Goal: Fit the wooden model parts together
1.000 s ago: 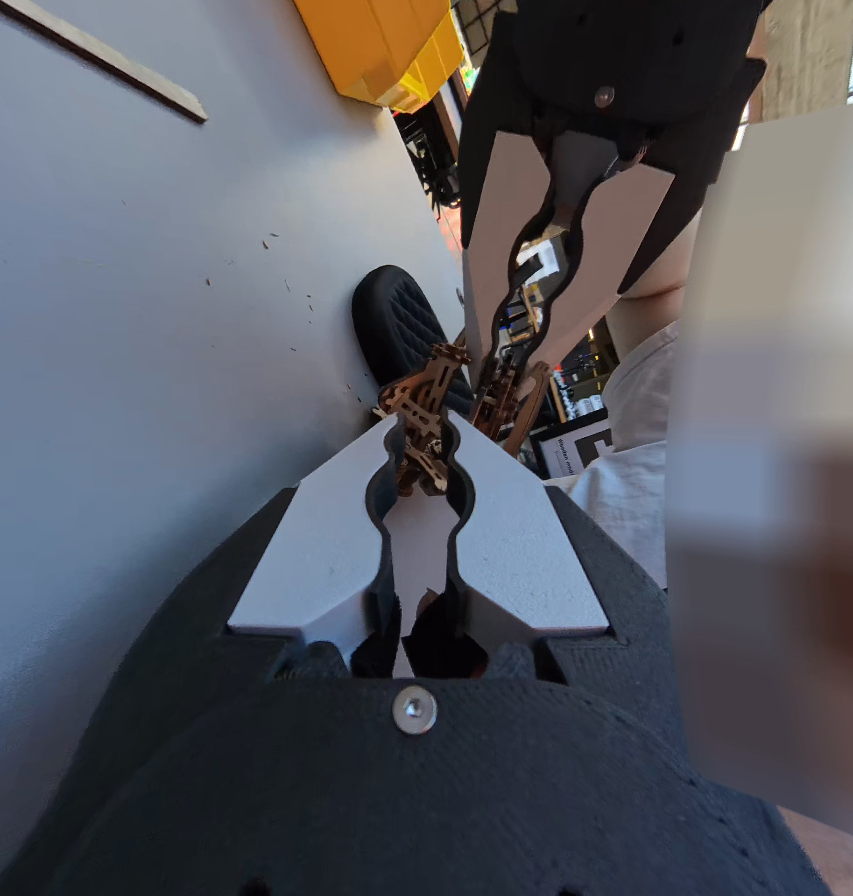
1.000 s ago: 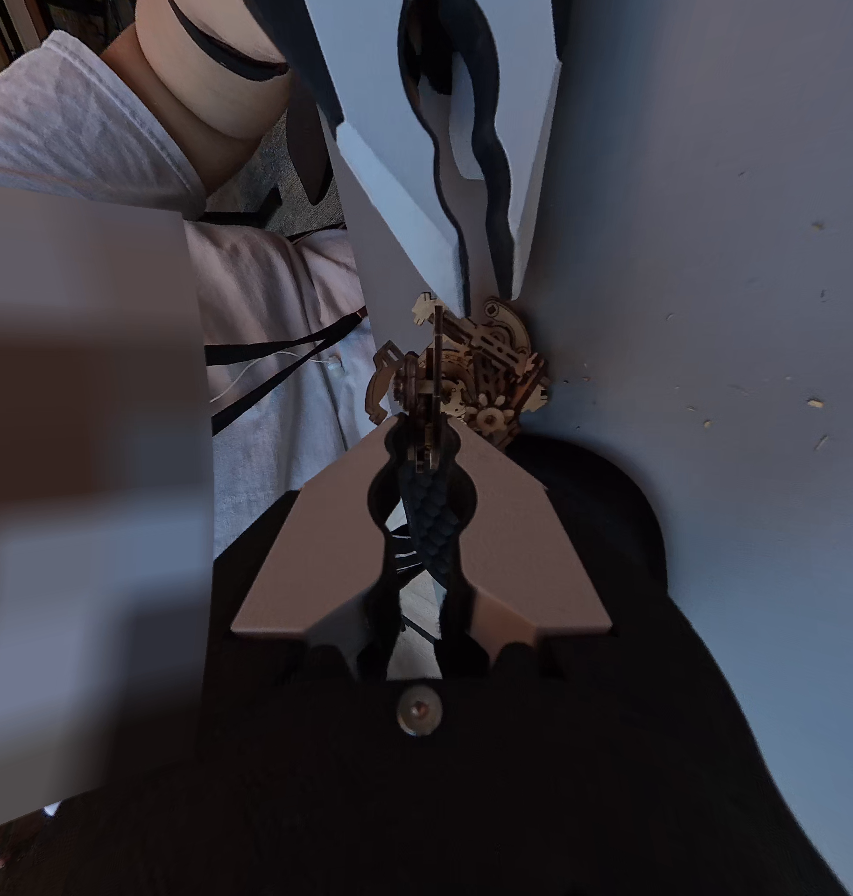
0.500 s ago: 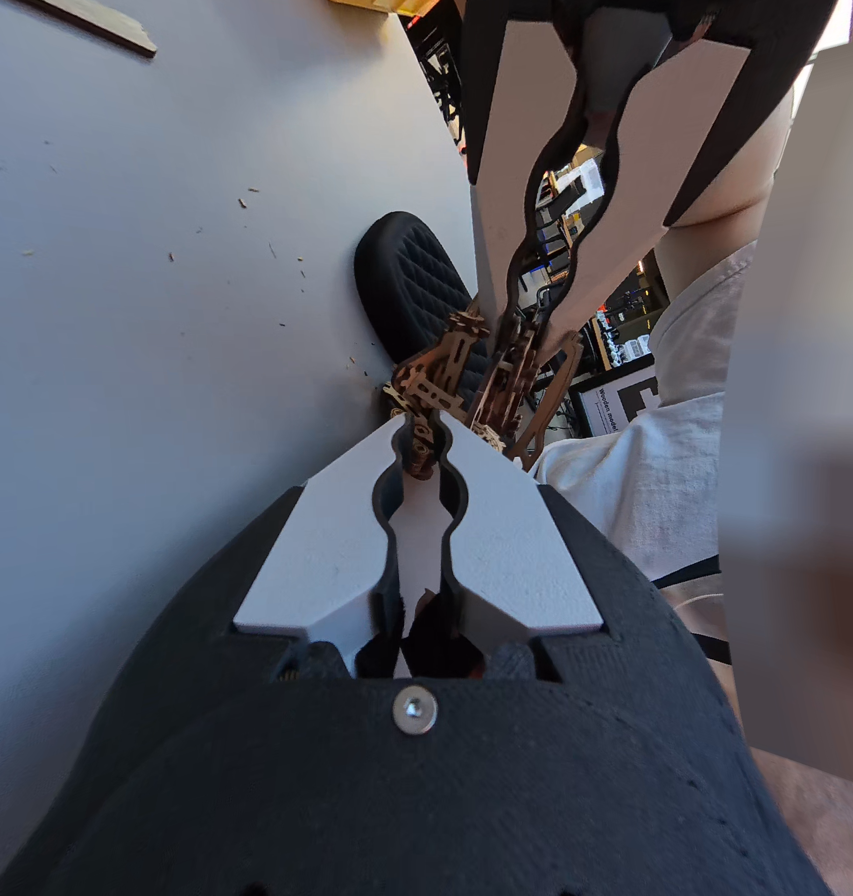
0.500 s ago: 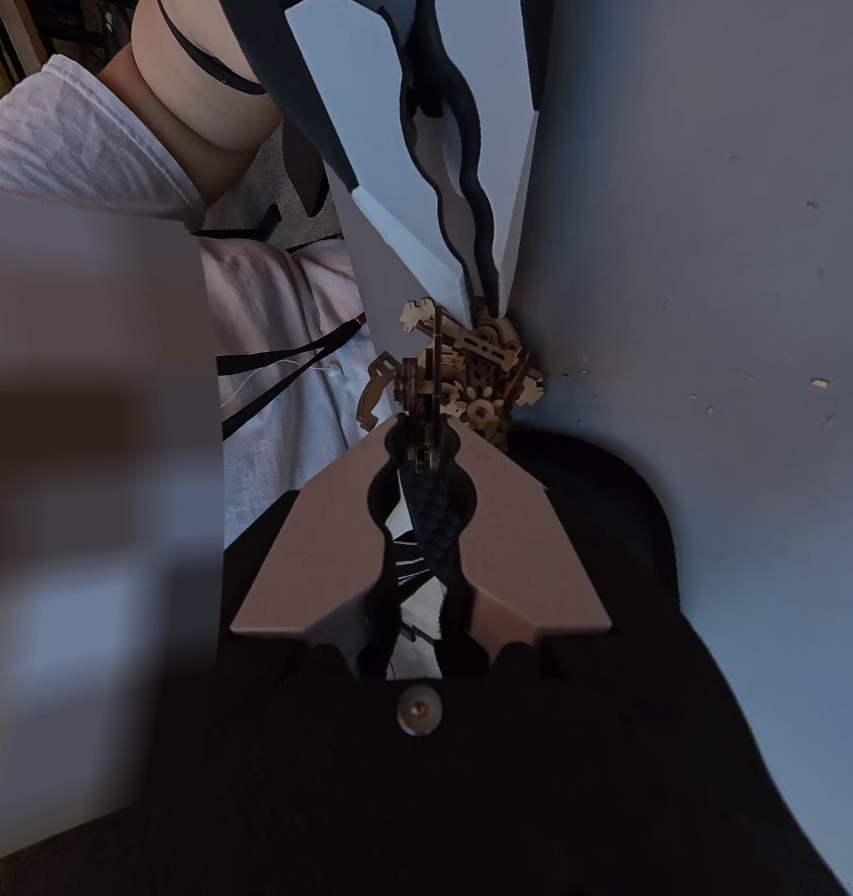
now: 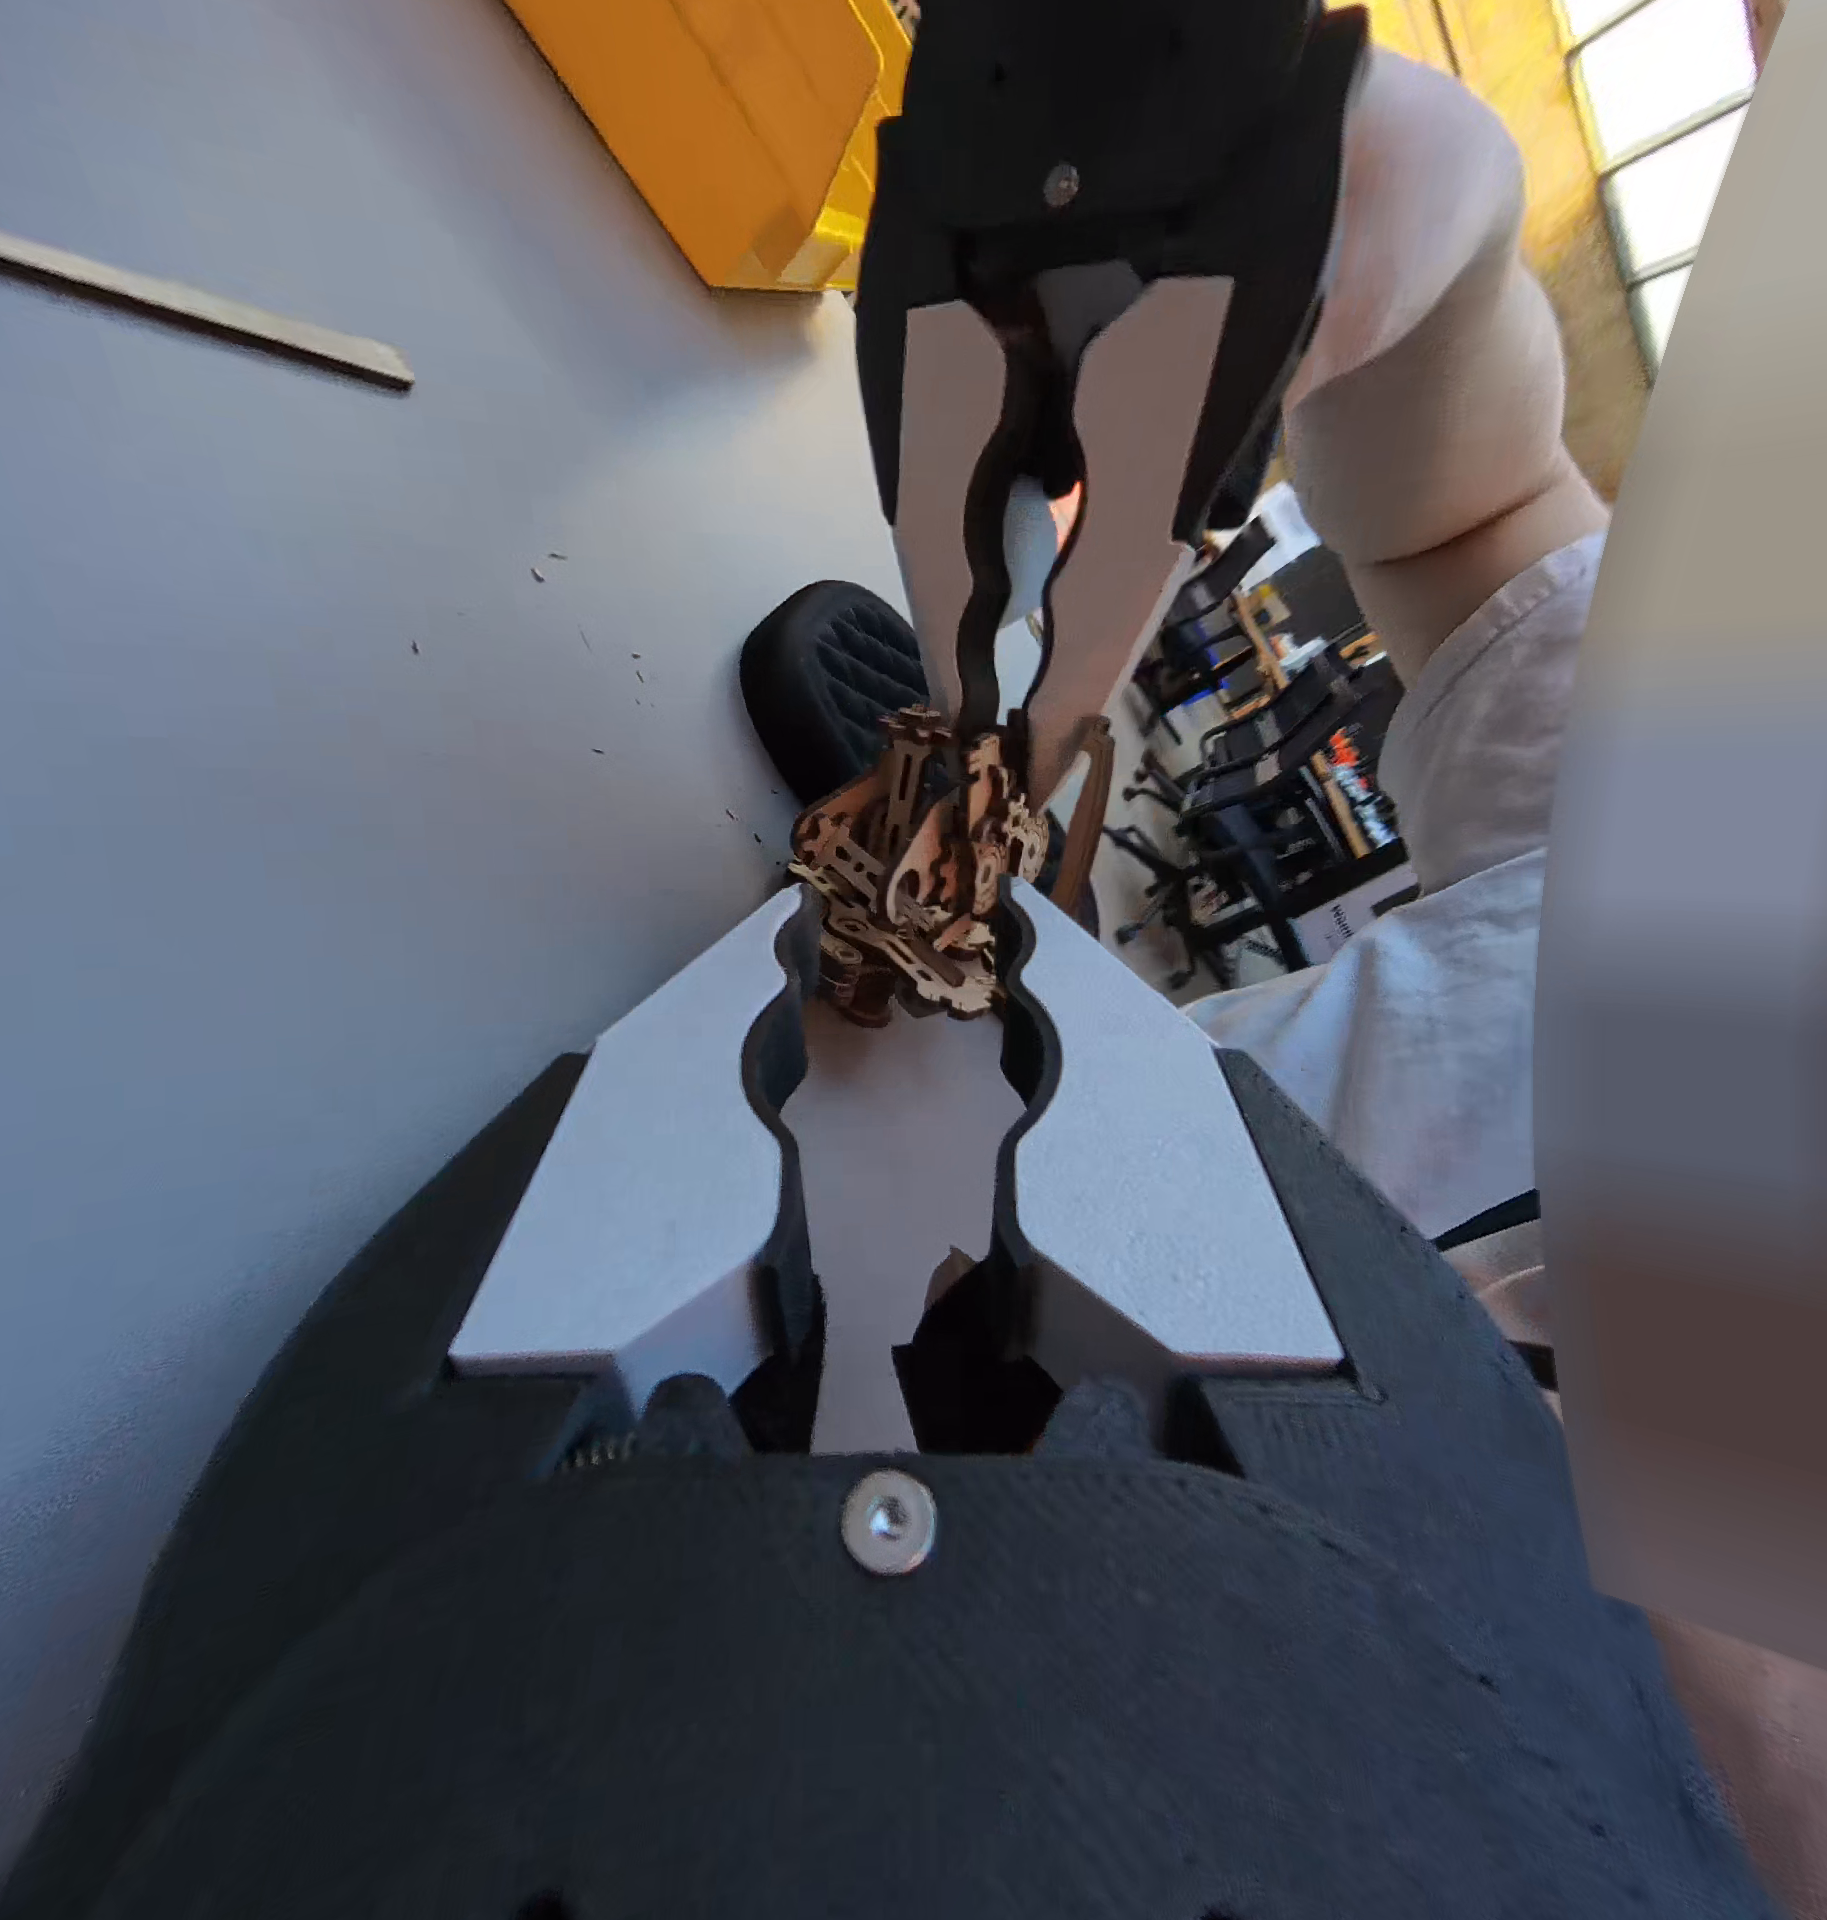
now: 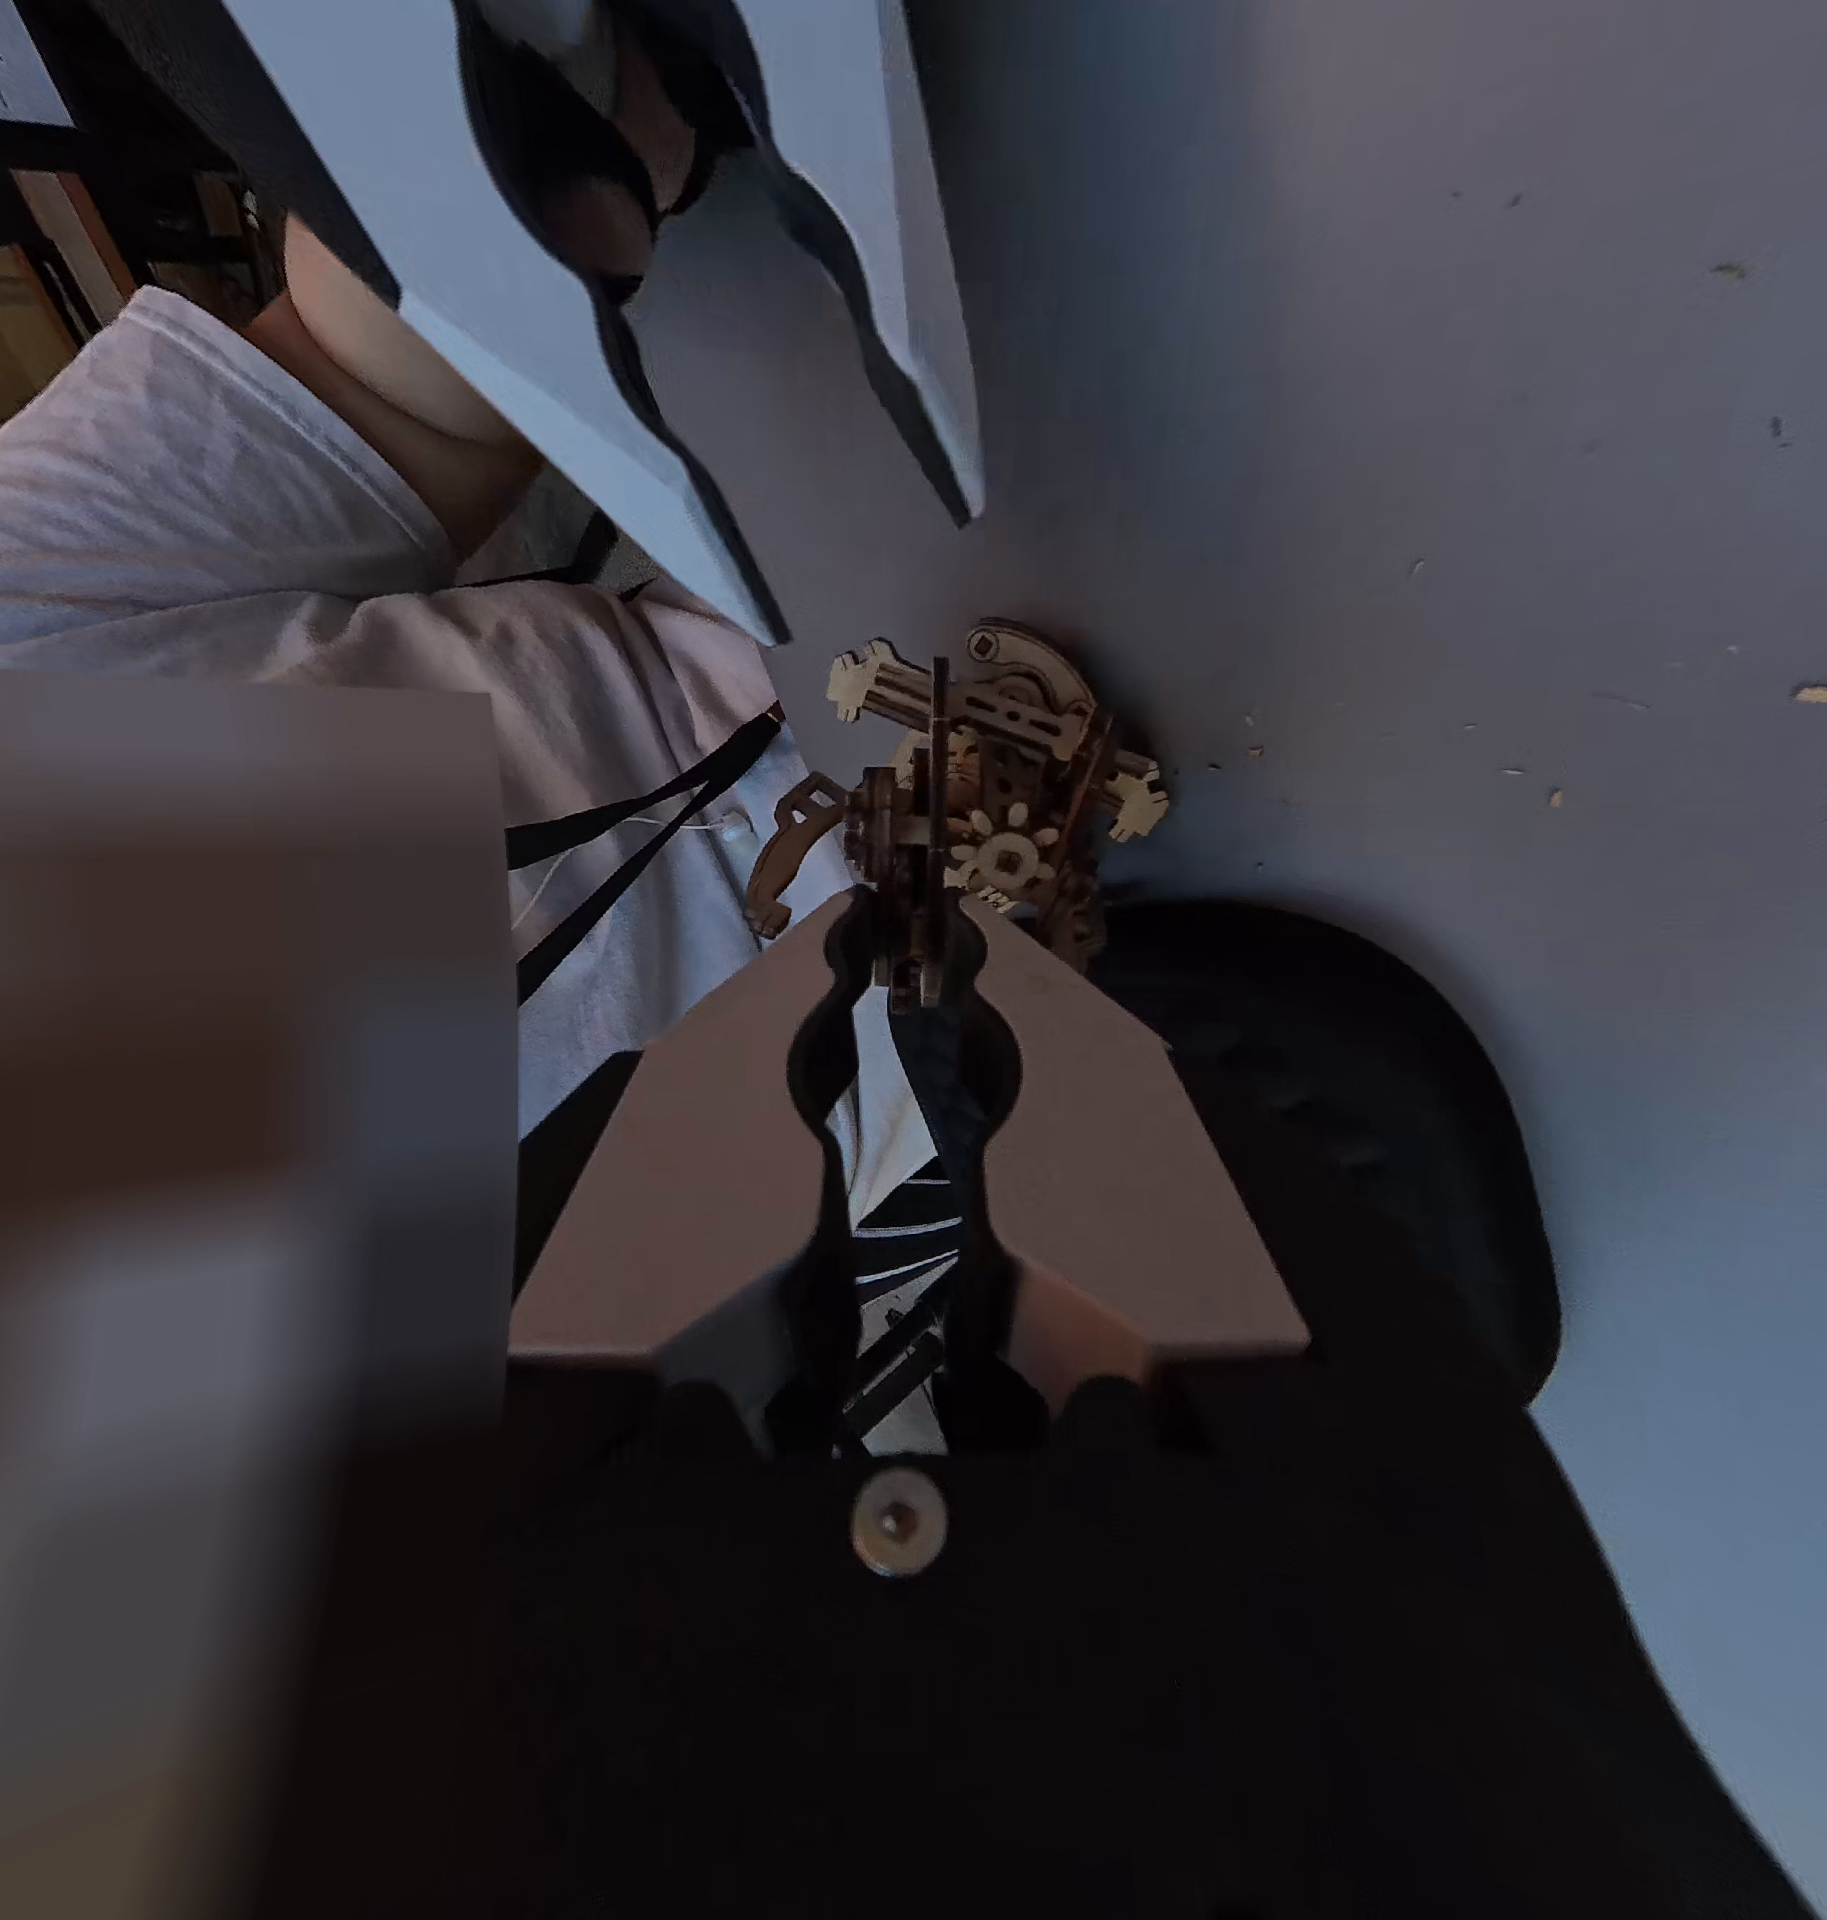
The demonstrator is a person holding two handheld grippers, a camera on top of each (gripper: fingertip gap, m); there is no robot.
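Observation:
A small wooden model [image 5: 909, 883] of laser-cut gears and slotted pieces is held just above the grey table [image 5: 265, 727]. My right gripper [image 6: 914, 914] is shut on a thin upright plate of the model [image 6: 1002, 769]. In the left wrist view it comes down from above [image 5: 997, 738]. My left gripper [image 5: 904, 899] is open, its jaws spread wide on either side of the model. In the right wrist view the left gripper [image 6: 878, 577] hangs above the model with a clear gap, touching nothing.
A black quilted pad [image 5: 826, 686] lies on the table right behind the model and also shows in the right wrist view [image 6: 1304, 1122]. A yellow bin [image 5: 722, 114] and a thin wooden strip [image 5: 182, 307] lie farther off. Wood crumbs dot the table. A person's white shirt [image 5: 1408, 1018] is close by. The tips of one gripper are about 5 centimeters away from the tips of the other.
My left gripper has opened, let go of the model and drawn back a little. My right gripper keeps its hold on the model.

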